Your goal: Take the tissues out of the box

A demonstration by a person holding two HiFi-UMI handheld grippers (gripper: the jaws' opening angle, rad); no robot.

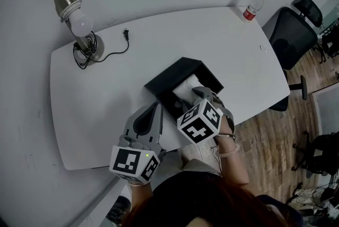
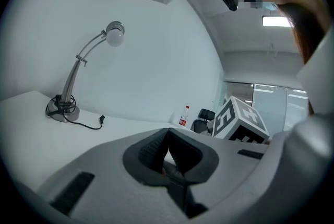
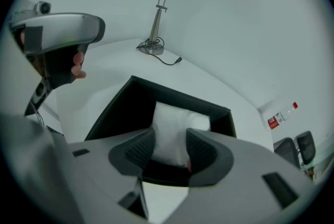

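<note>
An open black box lies on the white table near its front edge. A white pack of tissues sits inside the box and shows as a pale patch from the head view. My right gripper reaches down into the box, its two pads pressed against the sides of the tissues. From above the right gripper covers the box's near right corner. My left gripper rests at the table's front edge, left of the box. Its jaws meet at the tips with nothing between them.
A desk lamp with a black cord and plug stands at the table's back left. A red-capped bottle is at the back right corner. Black office chairs stand beyond the table's right end, on the wood floor.
</note>
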